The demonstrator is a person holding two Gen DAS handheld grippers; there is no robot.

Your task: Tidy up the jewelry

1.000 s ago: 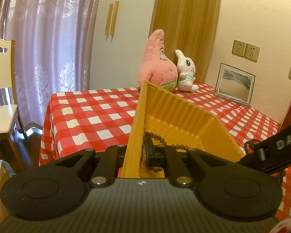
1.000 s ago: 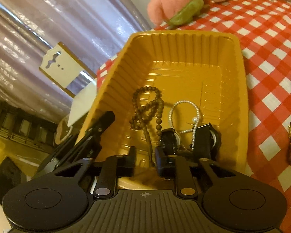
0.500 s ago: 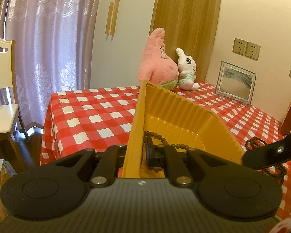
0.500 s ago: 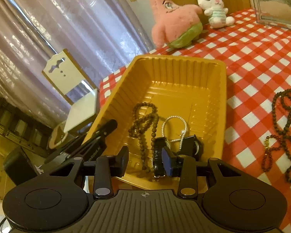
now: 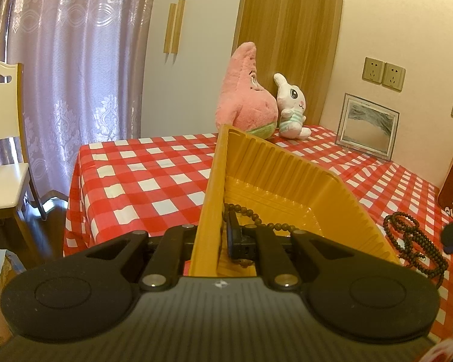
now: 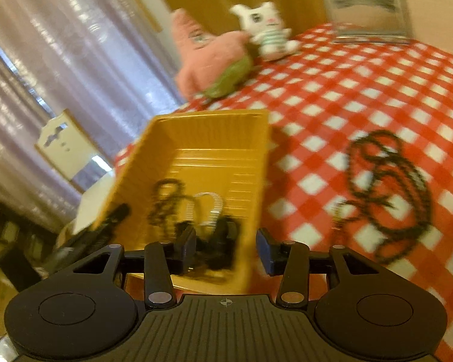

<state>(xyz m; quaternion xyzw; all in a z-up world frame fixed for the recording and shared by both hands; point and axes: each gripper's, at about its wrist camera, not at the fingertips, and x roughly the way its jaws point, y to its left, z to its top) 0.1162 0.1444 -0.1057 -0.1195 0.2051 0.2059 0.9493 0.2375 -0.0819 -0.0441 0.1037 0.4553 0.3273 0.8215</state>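
Jewelry first: a brown bead strand (image 6: 166,202) and a white pearl-ish loop (image 6: 210,208) lie in the yellow tray (image 5: 287,175), with some dark lump (image 6: 223,241) near them that's too blurred to call. Another long dark bead necklace (image 6: 386,193) is coiled on the checkered tablecloth (image 5: 142,181), off to the right of the right gripper (image 6: 225,246) and ahead of it, well apart from the tray.

The left gripper (image 5: 216,238) has its jaws pressed together on the tray's near-left wall — one finger outside, the other inside right next to the brown beads. The tray stretches straight ahead from there.

The right gripper's jaws have just been opening and now stand spread with nothing pinched between them. The tray's near-right corner shows in the gap between them, with the right finger outside the wall, though whether anything touches I can't tell, the view is smeared.

Room stuff: red-and-white cloth over a table, a pink star plush (image 5: 246,93) and a white bunny plush (image 5: 291,105) at the far edge beyond the tray, and a framed picture (image 5: 367,126) leaning on the wall ahead-right. A lilac curtain (image 5: 69,60) and a white chair (image 5: 3,138) are off to the left — wood panel (image 5: 290,30) behind the toys.
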